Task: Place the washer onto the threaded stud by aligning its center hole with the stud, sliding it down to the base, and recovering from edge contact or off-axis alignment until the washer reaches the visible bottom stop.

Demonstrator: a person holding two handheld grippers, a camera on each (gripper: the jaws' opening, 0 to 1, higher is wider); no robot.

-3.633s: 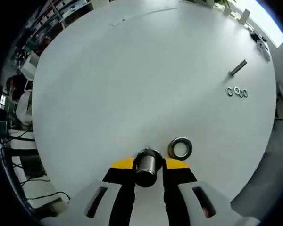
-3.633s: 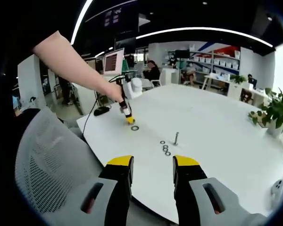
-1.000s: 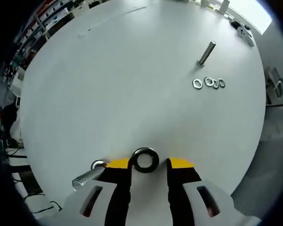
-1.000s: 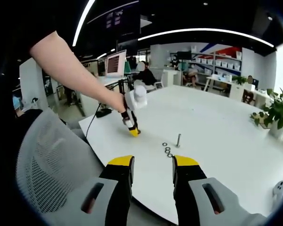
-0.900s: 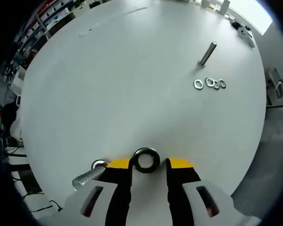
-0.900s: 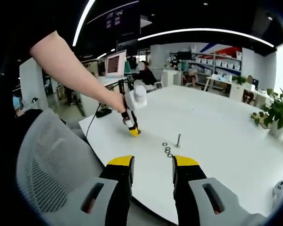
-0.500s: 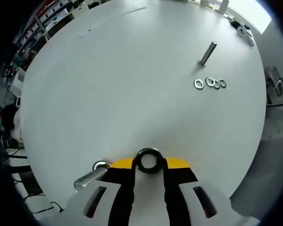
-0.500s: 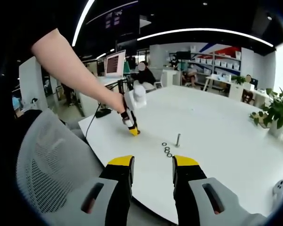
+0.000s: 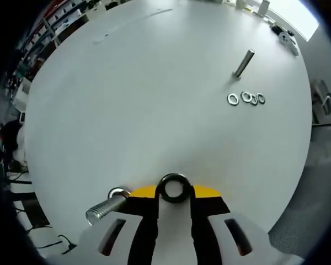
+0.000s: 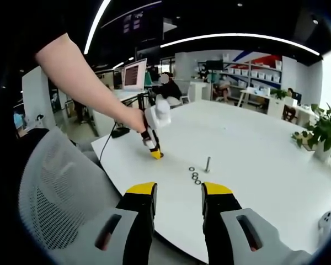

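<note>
- In the left gripper view I see my left gripper (image 9: pixel 174 194) low over the near edge of the white counter (image 9: pixel 154 83), its fingers (image 9: pixel 145 193) pinching the washer (image 9: pixel 174 187) from both sides, yellow tips touching its rim.
- The washer sits between the tips, its centre hole facing the camera.
- Just left of the left gripper, a threaded stud (image 9: pixel 106 205) lies tilted by the near counter edge, touching neither the washer nor the yellow tips as far as I can tell.
- Far right on the counter stands a second bolt (image 9: pixel 243 63), upright, with a row of small washers (image 9: pixel 246 99) lying flat just near of it.
- In the right gripper view, my right gripper (image 10: pixel 175 194) hangs off the near counter edge with its fingers (image 10: pixel 140 190) spread apart and nothing between them.
- A mesh chair back (image 10: pixel 55 193) sits left of it.
- Further off there, a hand (image 10: pixel 133 119) holds the left gripper down on the counter.
</note>
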